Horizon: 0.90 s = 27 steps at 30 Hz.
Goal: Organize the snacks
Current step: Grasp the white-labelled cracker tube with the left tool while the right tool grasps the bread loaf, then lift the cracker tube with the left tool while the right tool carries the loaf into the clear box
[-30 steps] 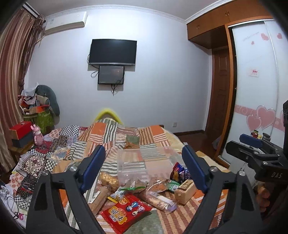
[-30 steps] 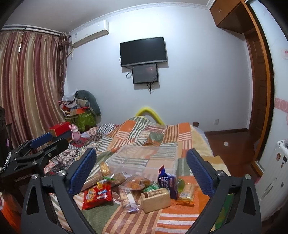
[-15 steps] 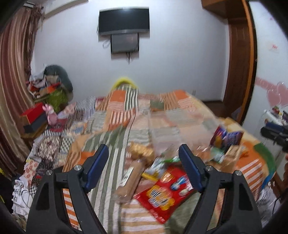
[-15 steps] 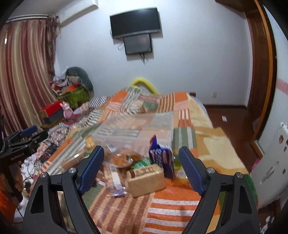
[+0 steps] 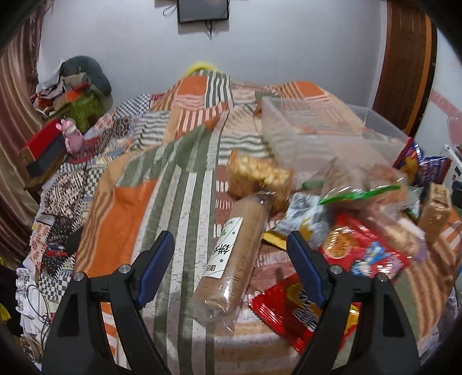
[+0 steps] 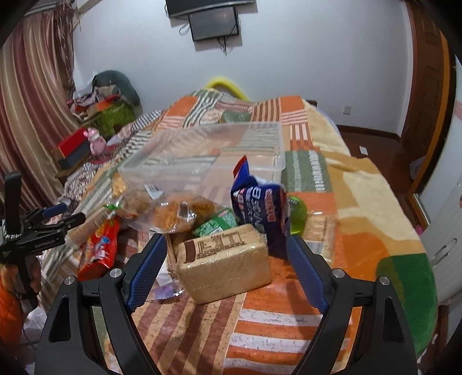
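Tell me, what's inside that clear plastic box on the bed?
Nothing visible inside the clear box; the striped blanket shows through. The blue snack bag covers its near corner.

left wrist: snack pile (image 5: 361, 196) at right is smearing with motion blur, wrappers unreadable | red packet (image 5: 300, 311) is running behind the right finger of the left gripper (image 5: 231, 265) | right wrist: wall screen (image 6: 215, 23) is being cut by the top edge | purple wrapper (image 6: 166, 291), possibly plastic, is hiding under the biscuit block (image 6: 225, 262)

both wrist views low over bed (image 5: 184, 202), sharing snack pile (image 6: 184, 213)
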Each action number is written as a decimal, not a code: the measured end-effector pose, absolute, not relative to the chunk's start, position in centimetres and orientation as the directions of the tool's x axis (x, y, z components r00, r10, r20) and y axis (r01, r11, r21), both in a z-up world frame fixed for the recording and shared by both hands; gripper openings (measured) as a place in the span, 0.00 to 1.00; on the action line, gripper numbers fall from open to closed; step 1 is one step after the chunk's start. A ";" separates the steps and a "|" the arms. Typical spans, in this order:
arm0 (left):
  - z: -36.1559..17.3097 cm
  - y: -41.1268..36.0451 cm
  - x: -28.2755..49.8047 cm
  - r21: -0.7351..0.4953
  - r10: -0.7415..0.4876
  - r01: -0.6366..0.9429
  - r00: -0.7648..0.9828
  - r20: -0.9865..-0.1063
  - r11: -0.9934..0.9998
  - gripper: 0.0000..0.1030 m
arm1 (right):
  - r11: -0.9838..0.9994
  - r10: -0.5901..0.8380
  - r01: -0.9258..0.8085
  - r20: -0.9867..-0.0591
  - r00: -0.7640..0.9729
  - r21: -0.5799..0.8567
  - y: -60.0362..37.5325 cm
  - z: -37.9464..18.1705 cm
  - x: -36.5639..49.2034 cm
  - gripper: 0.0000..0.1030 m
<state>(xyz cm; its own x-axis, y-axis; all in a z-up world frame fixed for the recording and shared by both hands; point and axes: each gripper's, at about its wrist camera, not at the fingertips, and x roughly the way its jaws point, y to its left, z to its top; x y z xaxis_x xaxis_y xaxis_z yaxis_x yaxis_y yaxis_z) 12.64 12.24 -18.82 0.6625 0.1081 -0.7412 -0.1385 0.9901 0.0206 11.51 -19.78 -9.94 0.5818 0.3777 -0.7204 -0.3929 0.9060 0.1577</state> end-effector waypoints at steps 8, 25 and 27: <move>-21.7 12.8 14.5 -0.014 0.054 -0.108 0.600 -0.798 0.994 0.55 | 0.900 0.386 -0.397 -0.756 0.529 0.181 -19.4 -11.8 13.0 0.81; -21.2 13.0 13.3 -0.078 0.017 -0.134 0.594 -0.804 0.988 0.34 | 0.900 0.387 -0.398 -0.747 0.540 0.179 -19.8 -11.2 12.1 0.77; -20.3 13.0 12.7 -0.085 0.017 -0.138 0.608 -0.794 0.987 0.34 | 0.900 0.392 -0.395 -0.739 0.548 0.184 -20.2 -10.7 11.8 0.77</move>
<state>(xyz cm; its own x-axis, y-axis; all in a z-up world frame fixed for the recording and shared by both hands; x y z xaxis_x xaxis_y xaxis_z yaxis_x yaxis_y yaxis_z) 12.66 12.97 -20.35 0.6076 0.0166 -0.7940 -0.1384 0.9867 -0.0852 11.85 -20.18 -10.66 0.5478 0.3920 -0.7391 -0.3953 0.8999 0.1843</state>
